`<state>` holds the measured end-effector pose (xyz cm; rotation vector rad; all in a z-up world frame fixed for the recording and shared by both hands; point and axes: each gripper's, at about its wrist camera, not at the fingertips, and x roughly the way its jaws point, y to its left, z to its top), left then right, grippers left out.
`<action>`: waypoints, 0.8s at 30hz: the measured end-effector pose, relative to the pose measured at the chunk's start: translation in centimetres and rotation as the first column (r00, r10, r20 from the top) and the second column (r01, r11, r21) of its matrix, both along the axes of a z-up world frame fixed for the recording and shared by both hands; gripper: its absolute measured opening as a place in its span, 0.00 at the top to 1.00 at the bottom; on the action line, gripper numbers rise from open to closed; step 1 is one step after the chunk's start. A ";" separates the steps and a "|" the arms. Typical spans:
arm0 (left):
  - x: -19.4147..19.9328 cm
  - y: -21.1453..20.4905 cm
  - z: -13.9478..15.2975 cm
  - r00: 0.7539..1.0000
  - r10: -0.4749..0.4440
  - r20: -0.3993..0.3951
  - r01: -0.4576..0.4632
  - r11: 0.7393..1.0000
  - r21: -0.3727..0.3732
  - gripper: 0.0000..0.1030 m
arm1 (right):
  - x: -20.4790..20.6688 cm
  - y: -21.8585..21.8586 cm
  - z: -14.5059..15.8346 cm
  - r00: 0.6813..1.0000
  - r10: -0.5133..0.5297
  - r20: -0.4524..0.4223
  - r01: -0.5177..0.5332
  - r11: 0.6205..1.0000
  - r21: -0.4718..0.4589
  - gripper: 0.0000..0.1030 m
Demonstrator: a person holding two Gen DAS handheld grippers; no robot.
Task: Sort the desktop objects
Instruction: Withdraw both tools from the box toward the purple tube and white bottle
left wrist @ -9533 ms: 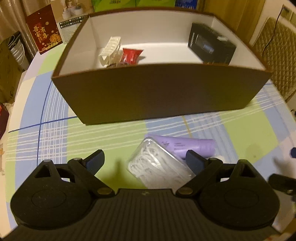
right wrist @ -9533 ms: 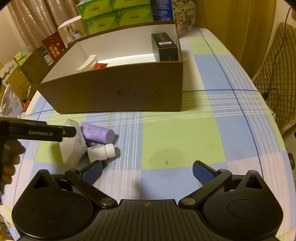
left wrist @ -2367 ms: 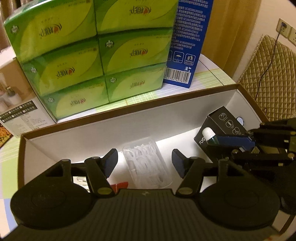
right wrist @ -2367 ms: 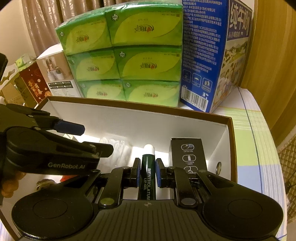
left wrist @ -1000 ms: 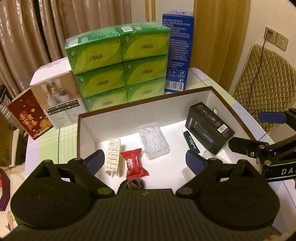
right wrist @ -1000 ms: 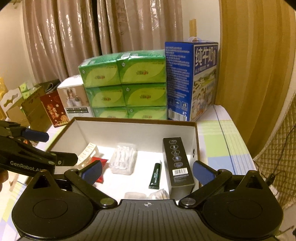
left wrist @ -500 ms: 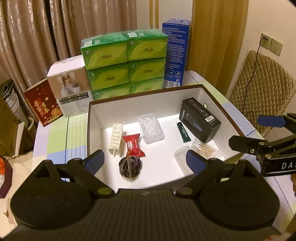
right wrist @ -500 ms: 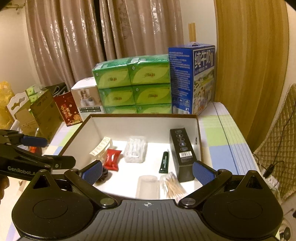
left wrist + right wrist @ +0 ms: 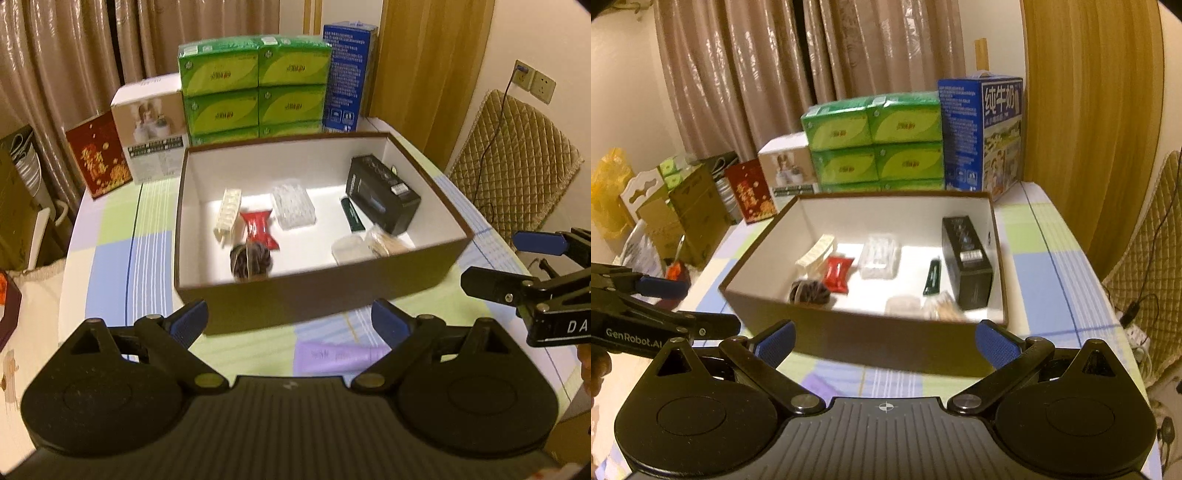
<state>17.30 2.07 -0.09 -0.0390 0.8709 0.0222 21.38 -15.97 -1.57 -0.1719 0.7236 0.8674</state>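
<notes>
The pale purple plastic tube (image 9: 341, 356) is the thing that remains outside, as far as the pictures show; it lies flat on the checked tablecloth of the table (image 9: 110, 251), on the near side of the brown cardboard box with white inside (image 9: 314, 291), just in front of its near wall. In the left wrist view it lies crosswise, its right end hidden behind a finger of the left tongs (image 9: 291, 323). In the right wrist view only a purple corner shows.

Both tongs are wide open and hold nothing. The right tongs (image 9: 886, 343) hang before the near wall of the box, to the right of the left ones.

I judge the tube to be light and rather soft, so it gives under pressure, and its smooth round skin could slip or roll away on the cloth. A good place to take hold is the middle of the body, with the fingers across its length, closing gently so that it is not squeezed. The left tongs are nearer to it.

Inside the box already lie a cream ribbed clip (image 9: 227, 214), a red candy wrapper (image 9: 258, 229), a clear plastic case (image 9: 293, 206), a dark green small tube (image 9: 352, 218), a black rectangular carton (image 9: 384, 199) and a dark hair tie (image 9: 251, 258); there is free white floor in the middle for the tube
</notes>
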 end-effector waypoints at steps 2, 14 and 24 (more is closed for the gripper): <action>-0.9 -0.1 -0.4 1.000 -0.001 -0.009 0.001 1.000 0.000 0.09 | -0.7 -0.6 -0.5 1.000 0.004 -0.012 -0.004 1.000 -0.004 0.02; -4.7 -1.2 -3.8 0.996 -0.023 -0.086 0.022 1.000 -0.018 0.09 | -3.3 -3.6 -4.1 0.995 -0.026 -0.098 0.018 0.996 -0.083 0.02; -5.9 -2.7 -5.4 0.991 -0.056 -0.124 0.054 0.998 -0.014 0.09 | -4.2 -4.9 -5.9 0.989 -0.034 -0.141 0.018 0.993 -0.118 0.02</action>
